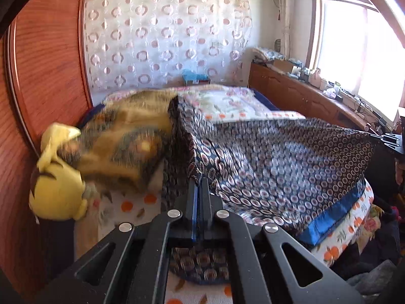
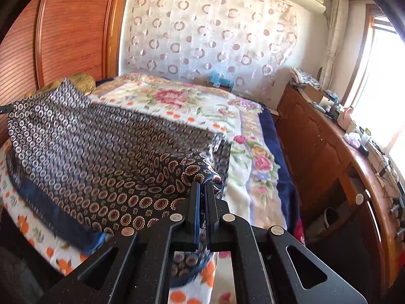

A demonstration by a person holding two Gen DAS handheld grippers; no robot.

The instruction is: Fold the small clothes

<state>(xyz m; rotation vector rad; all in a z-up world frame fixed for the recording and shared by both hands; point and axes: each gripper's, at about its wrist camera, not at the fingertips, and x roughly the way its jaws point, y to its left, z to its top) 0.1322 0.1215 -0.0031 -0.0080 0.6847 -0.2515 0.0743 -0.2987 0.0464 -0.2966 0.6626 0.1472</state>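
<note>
A dark navy patterned garment (image 1: 278,162) with small ring and paisley prints and a blue satin hem (image 1: 334,217) is stretched above the bed between both grippers. My left gripper (image 1: 200,181) is shut on one corner of it; cloth hangs below the fingers. The right gripper shows at the far right of the left wrist view (image 1: 389,139). In the right wrist view the garment (image 2: 101,157) spreads to the left, and my right gripper (image 2: 202,185) is shut on its near corner. The left gripper's tip shows at the far left edge (image 2: 3,109).
The bed has an orange-print sheet (image 1: 336,240) and a floral blanket (image 2: 192,101). A yellow plush toy (image 1: 58,187) and a golden-brown blanket (image 1: 131,136) lie by the wooden headboard (image 1: 45,76). A cluttered wooden cabinet (image 2: 336,152) runs under the window on the right.
</note>
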